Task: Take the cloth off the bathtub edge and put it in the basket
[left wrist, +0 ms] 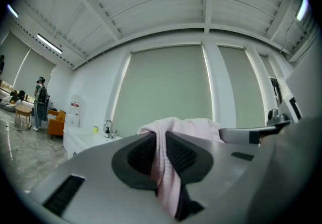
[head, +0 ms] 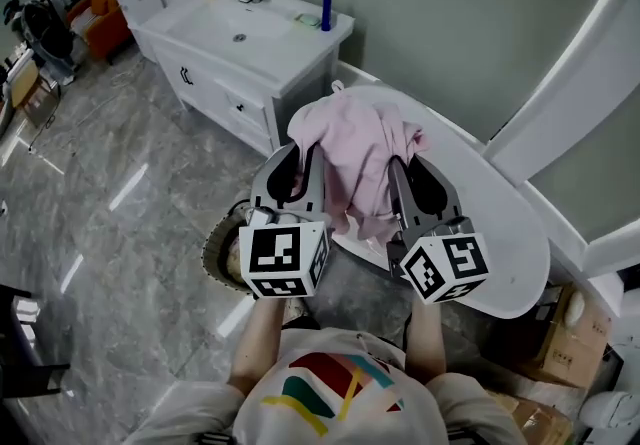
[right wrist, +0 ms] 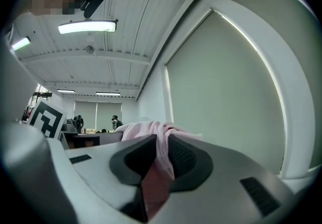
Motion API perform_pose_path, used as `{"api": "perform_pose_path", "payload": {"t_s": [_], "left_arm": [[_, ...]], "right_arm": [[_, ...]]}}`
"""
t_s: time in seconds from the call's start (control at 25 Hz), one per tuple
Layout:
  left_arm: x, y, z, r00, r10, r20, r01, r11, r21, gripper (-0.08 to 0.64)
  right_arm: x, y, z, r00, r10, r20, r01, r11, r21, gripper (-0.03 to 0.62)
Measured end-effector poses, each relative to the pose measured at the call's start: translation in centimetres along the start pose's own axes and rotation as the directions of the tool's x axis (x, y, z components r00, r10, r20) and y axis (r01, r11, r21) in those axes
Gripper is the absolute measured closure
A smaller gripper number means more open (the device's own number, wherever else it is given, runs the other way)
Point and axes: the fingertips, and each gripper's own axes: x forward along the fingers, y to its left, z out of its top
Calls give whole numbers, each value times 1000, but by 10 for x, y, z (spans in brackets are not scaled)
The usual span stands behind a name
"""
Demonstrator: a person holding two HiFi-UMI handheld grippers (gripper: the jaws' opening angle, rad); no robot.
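— Where's the basket [head: 213,255]?
— By my feet, at seven o'clock from my left claw [head: 296,159].
— And the cloth?
— My left claw pinches one side and my right claw [head: 405,169] the other. The pink cloth [head: 355,145] hangs between them at twelve o'clock, with the bathtub [head: 512,233] beyond.

Grey L gripper [head: 298,149] & R gripper [head: 405,162], black pads [left wrist: 142,153], b/w marker cubes [head: 283,259]; white tee [head: 330,403], multicolour stripes.
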Motion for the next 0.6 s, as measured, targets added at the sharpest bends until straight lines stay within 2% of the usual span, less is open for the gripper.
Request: {"api": "perform_pose_path", "payload": {"t_s": [0.32,0.48,0.6], "left_arm": [[-15,128,12,990,139,16,-139,990,20,492],[-34,175,2,971,240,-2,-240,971,-4,492],[-54,206,-3,947,321,-24,-321,947,-6,492]], "right_arm": [[101,88,-24,986,157,-61,-156,988,21,511],[135,126,-39,957,270,-103,-269,963,22,511],[156,157,-47,930,346,-124,-345,938,31,511]]}}
